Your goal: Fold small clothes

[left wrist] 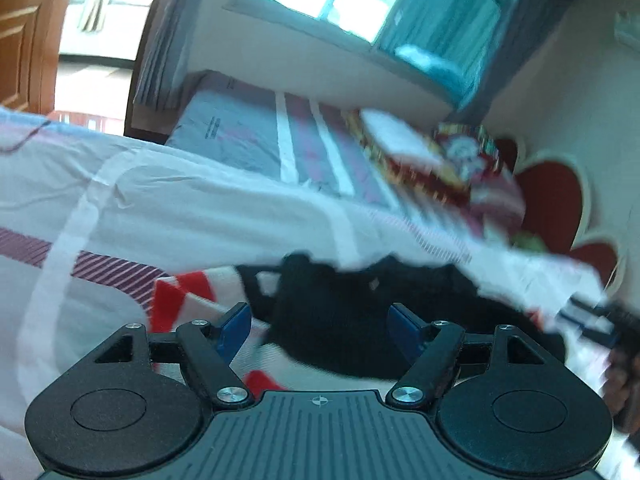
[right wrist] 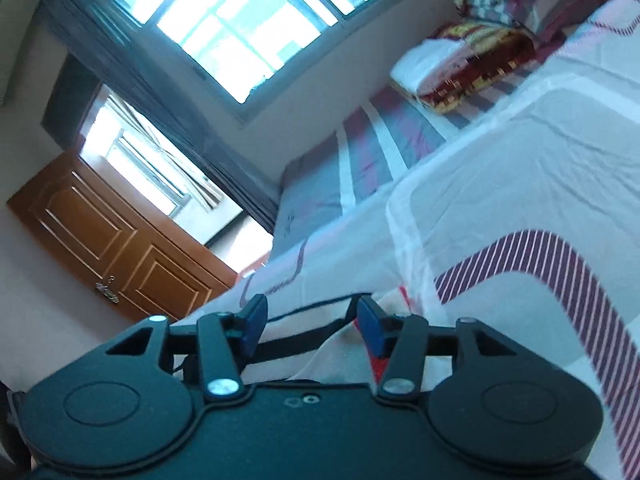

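A bed (left wrist: 168, 184) in a pale striped cover bears a black garment (left wrist: 352, 320) and patterned pillows (right wrist: 472, 68).

The left black two-finger gripper with blue pads (left wrist: 320, 326) tilts downward, its jaws spread wide with nothing pressed between them. The right black gripper with blue pads (right wrist: 312, 322) is rolled sideways, jaws parted more narrowly, pads gripping nothing.

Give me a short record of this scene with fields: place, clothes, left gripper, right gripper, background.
place: bed with a white and striped cover
clothes: black garment lying on a red and white cloth
left gripper: open, nothing pinched, garment just ahead
right gripper: open, a black edge of fabric seen between its fingers
background: window, wooden door, patterned pillows
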`<state>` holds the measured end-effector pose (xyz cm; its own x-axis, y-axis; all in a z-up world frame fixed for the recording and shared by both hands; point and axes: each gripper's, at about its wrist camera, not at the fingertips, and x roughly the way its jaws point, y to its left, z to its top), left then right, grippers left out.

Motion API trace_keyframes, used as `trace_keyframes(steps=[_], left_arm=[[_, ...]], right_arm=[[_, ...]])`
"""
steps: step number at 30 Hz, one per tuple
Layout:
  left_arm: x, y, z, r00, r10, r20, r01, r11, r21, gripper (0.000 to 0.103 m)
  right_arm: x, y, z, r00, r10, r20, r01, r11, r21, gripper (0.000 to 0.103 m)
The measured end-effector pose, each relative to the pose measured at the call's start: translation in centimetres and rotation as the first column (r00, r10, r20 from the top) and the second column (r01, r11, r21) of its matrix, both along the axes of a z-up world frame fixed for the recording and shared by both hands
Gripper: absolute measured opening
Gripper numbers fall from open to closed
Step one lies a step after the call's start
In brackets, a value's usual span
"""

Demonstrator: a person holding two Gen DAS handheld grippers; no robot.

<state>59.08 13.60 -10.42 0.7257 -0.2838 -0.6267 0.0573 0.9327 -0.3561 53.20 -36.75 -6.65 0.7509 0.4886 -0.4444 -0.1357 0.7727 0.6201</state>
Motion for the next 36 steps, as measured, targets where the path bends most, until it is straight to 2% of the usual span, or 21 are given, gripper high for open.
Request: trace_keyframes(steps=[3,5,7,10,14,16,17,18,20,21,22,24,27,30,31,33,35,36], left_arm=[[0.0,0.0,-0.3,0.999,-0.028,-0.026,0.029,0.998,0.055,0.074],[0.1,0.0,-0.4,0.999,-0.033,-0.036,0.035,0.998,0.061,0.06],[0.2,-0.2,-0.6,0.998,-0.031,-0.05,0.035,0.996,0.087,0.055],[0.2,-0.5,-0.7,0.997,-0.043,-0.058,0.05,0.993,0.11,0.055],[0.3,-0.8,-1.0,0.996,-0.054,-0.073,0.063,0.99,0.13,0.055],[0.1,-1.2,-1.0,0.996,-0.061,-0.066,0.071,0.984,0.161,0.052],[0.0,-1.5,-1.0,0.996,-0.06,-0.062,0.071,0.98,0.188,0.041],[-0.2,-1.7,-0.9,0.997,-0.056,-0.053,0.067,0.972,0.224,0.035],[-0.8,-1.9,-0.7,0.997,-0.07,-0.011,0.071,0.967,0.244,0.011],[-1.1,-2.0,-0.4,0.998,-0.066,0.011,0.061,0.966,0.251,0.006],[-1.5,-2.1,-0.1,0.998,-0.057,0.035,0.046,0.966,0.255,0.006],[-2.7,-2.1,0.4,0.994,-0.031,0.105,0.003,0.966,0.258,0.006],[-4.2,-1.8,1.2,0.979,0.016,0.202,-0.064,0.97,0.234,0.006],[-5.0,-1.5,1.8,0.962,0.086,0.259,-0.145,0.965,0.219,0.006],[-4.9,-1.4,1.7,0.962,0.101,0.254,-0.16,0.961,0.224,0.006],[-4.1,-1.4,0.7,0.976,0.12,0.183,-0.166,0.952,0.258,0.006],[-3.1,-1.9,-1.1,0.988,0.13,0.089,-0.151,0.942,0.299,0.006],[-3.2,-2.0,-1.3,0.985,0.134,0.108,-0.161,0.94,0.3,0.006]], right_arm=[[-0.6,0.5,0.5,0.998,0.057,0.025,-0.055,0.996,-0.077,0.045],[-1.0,1.3,0.8,0.994,0.105,0.034,-0.098,0.983,-0.157,0.045],[-1.5,2.3,0.9,0.985,0.17,0.027,-0.159,0.96,-0.229,0.045],[-1.5,3.8,1.1,0.974,0.228,0.021,-0.211,0.931,-0.296,0.045],[-0.4,5.4,1.3,0.977,0.212,0.012,-0.192,0.908,-0.373,0.043],[0.6,6.4,0.8,0.975,0.223,-0.022,-0.213,0.892,-0.399,0.04],[1.2,7.0,0.4,0.975,0.214,-0.054,-0.216,0.876,-0.431,0.033],[1.6,7.4,0.0,0.976,0.206,-0.071,-0.216,0.861,-0.461,0.027],[1.6,8.3,-0.3,0.976,0.208,-0.064,-0.212,0.839,-0.502,0.023],[1.4,8.7,-0.2,0.976,0.212,-0.053,-0.209,0.831,-0.516,0.011],[1.2,9.1,0.0,0.976,0.215,-0.038,-0.202,0.823,-0.531,0.005],[0.4,9.7,0.5,0.98,0.198,0.022,-0.149,0.802,-0.579,0.005],[-0.4,9.6,1.5,0.978,0.181,0.1,-0.092,0.814,-0.573,0.005],[-0.7,9.1,2.4,0.975,0.154,0.163,-0.038,0.832,-0.554,0.004],[-0.6,9.0,2.4,0.974,0.145,0.172,-0.026,0.832,-0.555,0.004],[0.6,8.8,1.7,0.982,0.122,0.142,-0.022,0.831,-0.556,0.004],[2.2,8.7,-0.1,0.994,0.093,0.053,-0.048,0.825,-0.562,0.004],[2.9,8.7,-1.0,0.996,0.085,-0.006,-0.074,0.821,-0.567,0.005]])
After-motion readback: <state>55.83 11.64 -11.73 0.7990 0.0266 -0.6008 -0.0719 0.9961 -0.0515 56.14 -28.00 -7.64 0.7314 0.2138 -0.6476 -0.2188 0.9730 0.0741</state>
